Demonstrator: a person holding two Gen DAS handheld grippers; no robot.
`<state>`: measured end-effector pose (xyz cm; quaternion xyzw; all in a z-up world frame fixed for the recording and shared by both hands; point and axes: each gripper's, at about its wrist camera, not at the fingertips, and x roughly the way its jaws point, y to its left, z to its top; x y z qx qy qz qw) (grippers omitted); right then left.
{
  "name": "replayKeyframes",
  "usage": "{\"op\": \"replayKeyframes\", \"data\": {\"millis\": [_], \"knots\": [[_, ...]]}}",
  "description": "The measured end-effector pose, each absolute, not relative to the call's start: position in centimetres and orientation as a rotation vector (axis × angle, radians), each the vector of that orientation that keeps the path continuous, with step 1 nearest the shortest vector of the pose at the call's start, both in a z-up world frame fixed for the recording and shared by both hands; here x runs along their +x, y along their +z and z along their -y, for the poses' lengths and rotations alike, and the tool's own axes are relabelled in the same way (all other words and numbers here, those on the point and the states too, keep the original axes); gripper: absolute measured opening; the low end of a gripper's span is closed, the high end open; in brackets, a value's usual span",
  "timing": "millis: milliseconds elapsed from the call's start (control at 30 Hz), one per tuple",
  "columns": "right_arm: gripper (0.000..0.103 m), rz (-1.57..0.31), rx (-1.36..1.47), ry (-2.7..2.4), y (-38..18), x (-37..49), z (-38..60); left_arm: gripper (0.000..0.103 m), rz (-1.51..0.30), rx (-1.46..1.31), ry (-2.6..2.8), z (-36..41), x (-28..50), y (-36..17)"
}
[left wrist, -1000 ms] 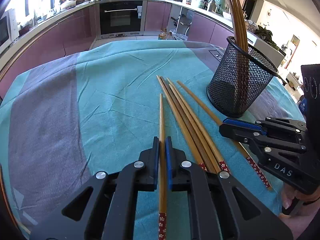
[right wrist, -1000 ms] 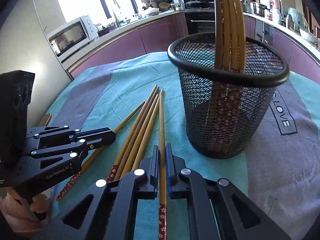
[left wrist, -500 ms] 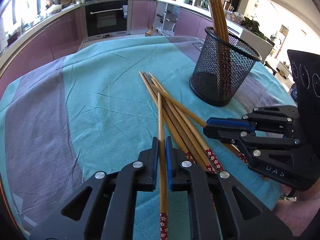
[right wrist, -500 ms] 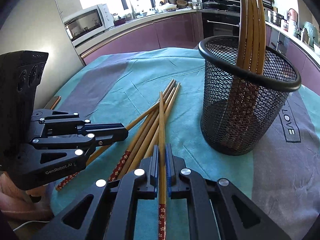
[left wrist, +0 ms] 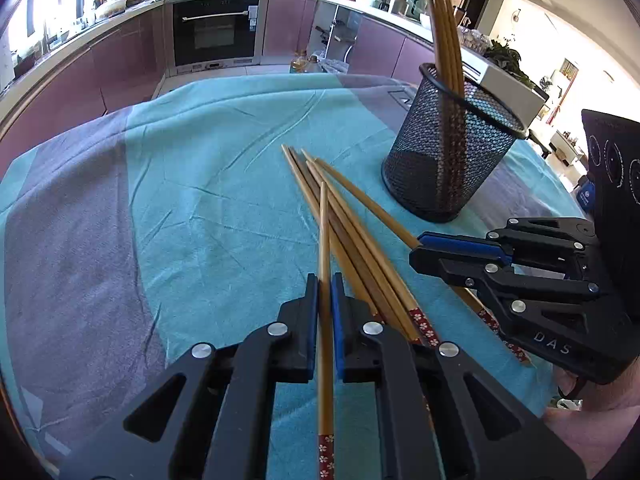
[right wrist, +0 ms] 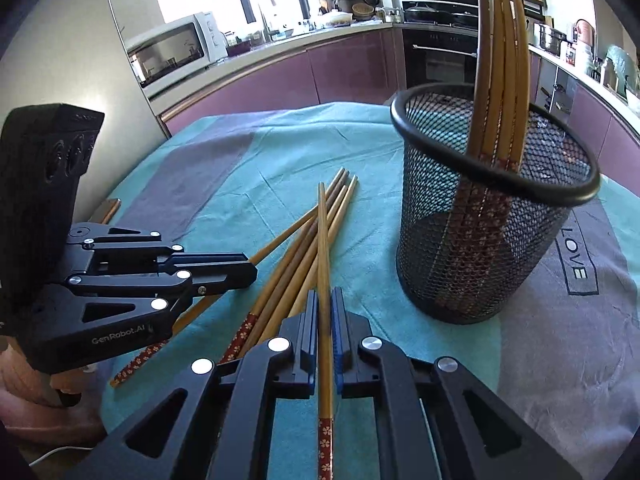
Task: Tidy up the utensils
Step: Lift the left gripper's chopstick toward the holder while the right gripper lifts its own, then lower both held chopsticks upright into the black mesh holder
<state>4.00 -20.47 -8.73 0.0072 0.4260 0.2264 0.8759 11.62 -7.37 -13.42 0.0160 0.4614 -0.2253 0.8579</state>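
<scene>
My left gripper (left wrist: 324, 280) is shut on a bamboo chopstick (left wrist: 324, 232) whose tip points out over the pile and whose red flowered end trails back between the jaws. In the same way, my right gripper (right wrist: 325, 296) is shut on another chopstick (right wrist: 322, 236). Several loose chopsticks (left wrist: 360, 248) (right wrist: 288, 264) lie fanned on the teal cloth between the two grippers. A black mesh holder (left wrist: 448, 160) (right wrist: 480, 248) stands to the right of the pile, with several chopsticks (right wrist: 500, 60) upright in it. Each gripper shows in the other's view: right gripper (left wrist: 418, 250), left gripper (right wrist: 252, 272).
The teal and grey cloth (left wrist: 180, 208) covers the round table. Behind it run purple kitchen cabinets with an oven (left wrist: 218, 28) and a microwave (right wrist: 172, 52). A hand (right wrist: 36, 392) holds the left gripper near the table's front edge.
Both grippers kept their grip and tilted slightly. The tips of the held chopsticks now cross over the loose pile instead of lying alongside it, and the holder sits farther right in both views.
</scene>
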Motion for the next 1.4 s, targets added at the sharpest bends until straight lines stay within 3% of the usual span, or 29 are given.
{"op": "replayKeyframes", "data": {"millis": [767, 1400], "knots": [[0.006, -0.608, 0.154, 0.461, 0.0, 1.2, 27.3, 0.007, -0.712, -0.077, -0.667, 4.9, 8.2, -1.4], [0.006, -0.453, 0.16, 0.424, 6.0, 2.7, 30.5, 0.007, -0.554, -0.147, -0.714, 6.9, 11.2, 5.2]]}}
